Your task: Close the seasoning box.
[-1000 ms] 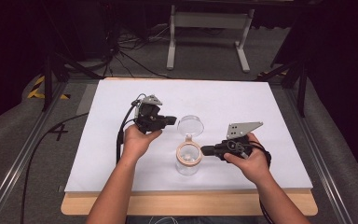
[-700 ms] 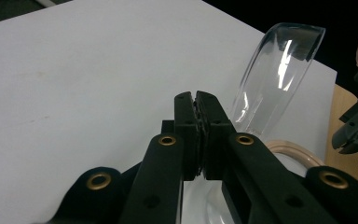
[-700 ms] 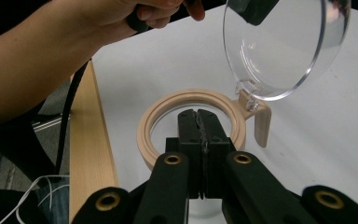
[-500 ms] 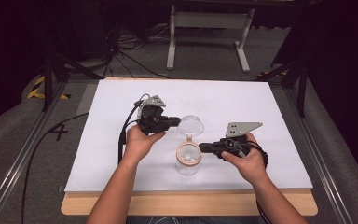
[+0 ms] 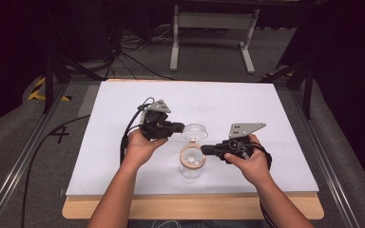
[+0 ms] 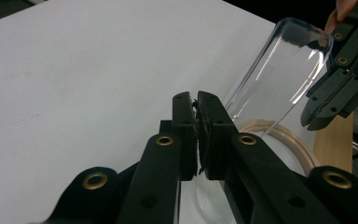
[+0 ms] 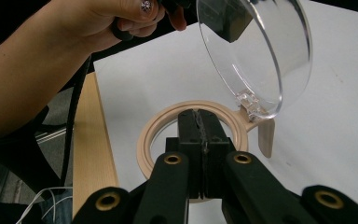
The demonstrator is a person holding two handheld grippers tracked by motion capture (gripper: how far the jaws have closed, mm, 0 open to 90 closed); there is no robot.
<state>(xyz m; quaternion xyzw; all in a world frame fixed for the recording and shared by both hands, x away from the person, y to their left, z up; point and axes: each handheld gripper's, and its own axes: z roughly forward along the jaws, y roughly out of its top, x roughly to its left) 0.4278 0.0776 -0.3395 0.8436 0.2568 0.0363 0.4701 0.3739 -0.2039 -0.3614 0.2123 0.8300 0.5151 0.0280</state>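
Note:
A clear jar (image 5: pixel 190 167) with a beige rim ring (image 7: pixel 163 126) stands on the white sheet near the table's front. Its clear hinged lid (image 5: pixel 194 130) stands tilted up and open behind the mouth. My left gripper (image 5: pixel 180 127) is shut on the lid's edge (image 6: pixel 279 70), holding it raised. From the right, my right gripper (image 5: pixel 204 151) reaches the jar and is shut on the near side of the beige rim. In the right gripper view the jaws (image 7: pixel 199 116) pinch that ring, with the lid (image 7: pixel 256 51) above. The jar's inside looks pale; any contents are unclear.
A white sheet (image 5: pixel 123 156) covers the wooden table (image 5: pixel 195 209). A black cable (image 5: pixel 126 137) trails from the left gripper toward the front. The left hand (image 7: pixel 74 46) is close over the jar. Dark floor, cables and a metal stand (image 5: pixel 214 28) lie beyond the table.
The right gripper has shifted slightly left against the jar's rim. The left gripper and the raised lid have hardly moved.

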